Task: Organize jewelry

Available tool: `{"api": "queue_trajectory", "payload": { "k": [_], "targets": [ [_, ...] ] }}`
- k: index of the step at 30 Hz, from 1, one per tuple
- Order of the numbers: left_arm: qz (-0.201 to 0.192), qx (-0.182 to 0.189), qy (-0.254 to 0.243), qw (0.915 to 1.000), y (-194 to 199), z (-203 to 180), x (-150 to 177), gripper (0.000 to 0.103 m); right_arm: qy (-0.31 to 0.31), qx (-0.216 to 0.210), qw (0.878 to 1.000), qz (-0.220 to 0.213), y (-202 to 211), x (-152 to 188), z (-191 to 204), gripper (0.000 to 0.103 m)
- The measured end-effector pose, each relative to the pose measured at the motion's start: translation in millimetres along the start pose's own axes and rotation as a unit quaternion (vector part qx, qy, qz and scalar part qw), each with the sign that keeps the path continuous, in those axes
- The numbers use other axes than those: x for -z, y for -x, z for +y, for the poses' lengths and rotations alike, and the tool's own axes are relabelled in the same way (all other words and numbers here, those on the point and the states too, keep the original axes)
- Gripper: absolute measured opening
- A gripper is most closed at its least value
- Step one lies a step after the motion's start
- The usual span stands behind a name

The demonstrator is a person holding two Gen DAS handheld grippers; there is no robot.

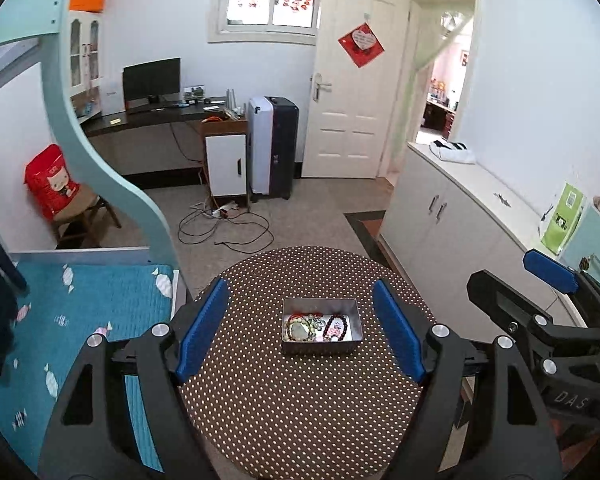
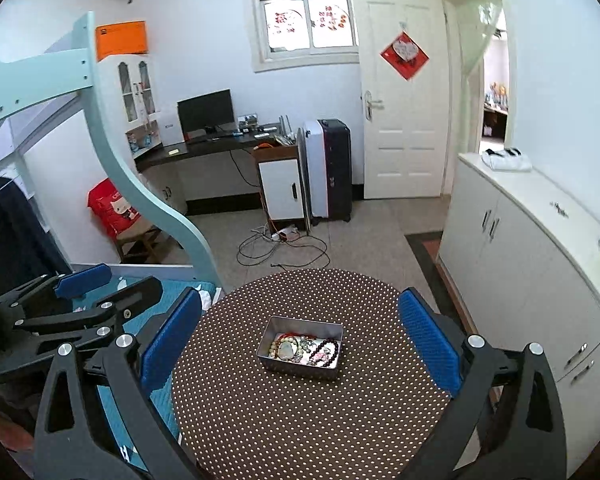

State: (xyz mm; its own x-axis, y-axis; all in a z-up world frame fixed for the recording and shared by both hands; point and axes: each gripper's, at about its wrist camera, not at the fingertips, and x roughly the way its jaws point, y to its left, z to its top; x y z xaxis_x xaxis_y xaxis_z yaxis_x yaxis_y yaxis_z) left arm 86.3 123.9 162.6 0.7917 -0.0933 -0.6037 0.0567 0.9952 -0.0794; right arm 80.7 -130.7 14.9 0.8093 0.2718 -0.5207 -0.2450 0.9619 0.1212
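Note:
A small grey metal tin [image 1: 320, 347] [image 2: 300, 369] sits near the middle of a round brown polka-dot table [image 1: 300, 408] [image 2: 300, 420]. Inside lie a dark bead bracelet [image 1: 337, 326] [image 2: 326, 351], a pale green bead bracelet with a pendant [image 1: 298, 330] [image 2: 286, 350] and a red cord. My left gripper [image 1: 302, 336] is open and empty, held above the table's near side with the tin between its fingers in view. My right gripper [image 2: 300, 348] is open and empty, likewise above the table. Each gripper shows at the edge of the other's view.
A bed with a blue cover [image 1: 80, 312] lies left of the table under a curved teal frame [image 1: 112, 168]. A white cabinet [image 1: 460, 216] runs along the right. Cables [image 1: 224, 228] lie on the floor beyond the table, before a desk [image 1: 156, 120] and a suitcase [image 1: 274, 148].

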Motion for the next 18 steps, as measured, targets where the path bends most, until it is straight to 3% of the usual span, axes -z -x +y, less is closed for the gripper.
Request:
{"api": "queue_trajectory", "payload": {
  "k": [10, 18],
  "targets": [
    [-0.020, -0.012, -0.013, 0.9996, 39, -23, 16, 0.076, -0.005, -0.002, 1.000, -0.024, 26, 17, -9, 0.096],
    [-0.018, -0.003, -0.021, 0.9996, 37, -27, 19, 0.076, -0.018, 0.007, 1.000, -0.025, 31, 22, -13, 0.096]
  ]
}}
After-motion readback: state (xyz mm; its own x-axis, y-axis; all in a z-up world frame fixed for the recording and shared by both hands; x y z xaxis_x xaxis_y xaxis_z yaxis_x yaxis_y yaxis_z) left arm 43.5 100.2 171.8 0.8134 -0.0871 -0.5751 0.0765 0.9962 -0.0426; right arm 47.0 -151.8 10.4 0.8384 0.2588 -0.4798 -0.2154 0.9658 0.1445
